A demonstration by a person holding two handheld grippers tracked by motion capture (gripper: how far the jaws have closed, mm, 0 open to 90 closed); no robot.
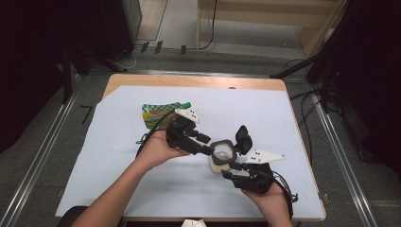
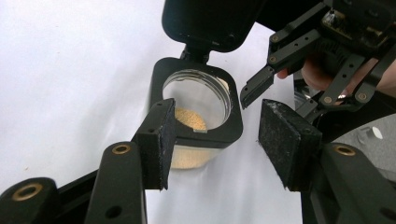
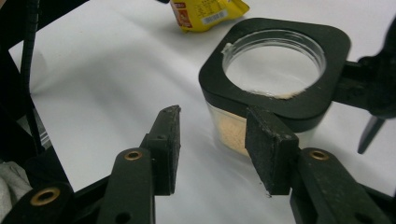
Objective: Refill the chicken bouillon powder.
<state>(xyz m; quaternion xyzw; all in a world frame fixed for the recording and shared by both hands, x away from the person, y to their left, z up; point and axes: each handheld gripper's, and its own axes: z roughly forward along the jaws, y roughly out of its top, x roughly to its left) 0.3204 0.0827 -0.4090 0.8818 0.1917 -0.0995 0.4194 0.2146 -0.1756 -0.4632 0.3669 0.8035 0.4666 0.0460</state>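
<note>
**Two grippers at an opened seasoning jar**

While both grippers converged on the jar near the table's centre, each stood with its jaws spread and pinched nothing. The left gripper (image 2: 212,140) had one pad against the jar's black collar on the left and the other pad clear of it on the right, apparently to steady the jar (image 1: 222,156) or having just let it go; which of these could not be told. The right gripper (image 3: 215,154) came in from the near right, one pad just before the clear wall and the other over bare table, so no grip was made. The jar (image 2: 196,116) stood upright on the white sheet (image 1: 118,156), holding a low layer of tan granules (image 2: 190,119). Its hinged lid (image 1: 243,138) stood raised on the far-right side, which left the mouth free for pouring in or out. A green-and-yellow pouch (image 1: 158,113) lay flat to the far left, well apart from the jar, probably set there as the next item. Open sheet lay to the left and near sides for moving; the table's right edge (image 1: 302,142) was closer to the right hand (image 1: 269,198).
</note>
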